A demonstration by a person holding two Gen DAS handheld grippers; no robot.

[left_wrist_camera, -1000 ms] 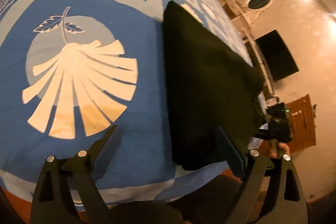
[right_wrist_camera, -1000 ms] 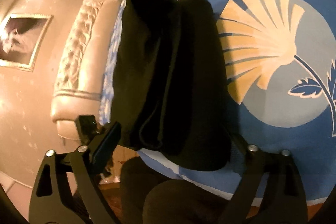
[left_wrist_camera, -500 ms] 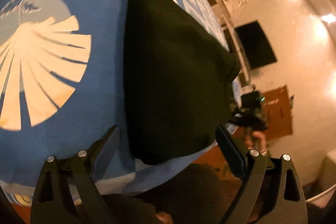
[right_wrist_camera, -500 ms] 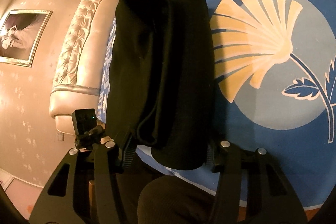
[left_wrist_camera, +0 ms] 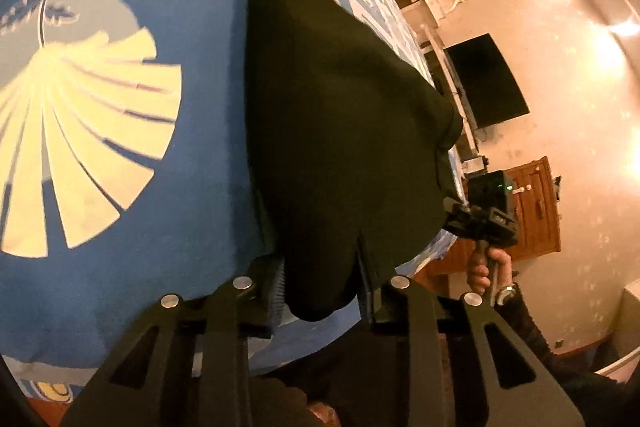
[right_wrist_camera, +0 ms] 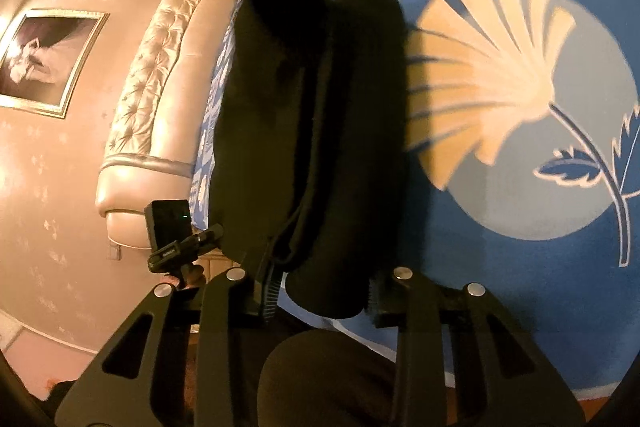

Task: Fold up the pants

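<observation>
Pants (left_wrist_camera: 340, 131), black and already doubled into a long bundle, are laid on a blue bedspread (left_wrist_camera: 120, 219) printed with pale fan-shaped flowers, their near end at the bed's edge. That near end is pinched at both corners: the left gripper (left_wrist_camera: 322, 287) is closed down onto one corner, cloth bulging out between its narrowed fingers, and the right gripper (right_wrist_camera: 320, 289) is clamped in the same way on the other corner. How many layers are caught in each grip cannot be told, since the fabric is uniformly dark and its folds are lost in shadow.

From the left wrist view the pants are seen as one smooth slab, with the right gripper's camera body (left_wrist_camera: 490, 189) and the hand (left_wrist_camera: 486, 267) holding it half hidden behind the cloth. Only the right wrist view reveals the stacked edge, where two rolled thicknesses lie side by side.

Farther off, a dark screen (left_wrist_camera: 486, 79) and a wooden cabinet (left_wrist_camera: 536, 203) are shown by the left view alone; a tufted headboard (right_wrist_camera: 160, 75) and a framed picture (right_wrist_camera: 48, 59), cut off at the frame edge, by the right view alone.
</observation>
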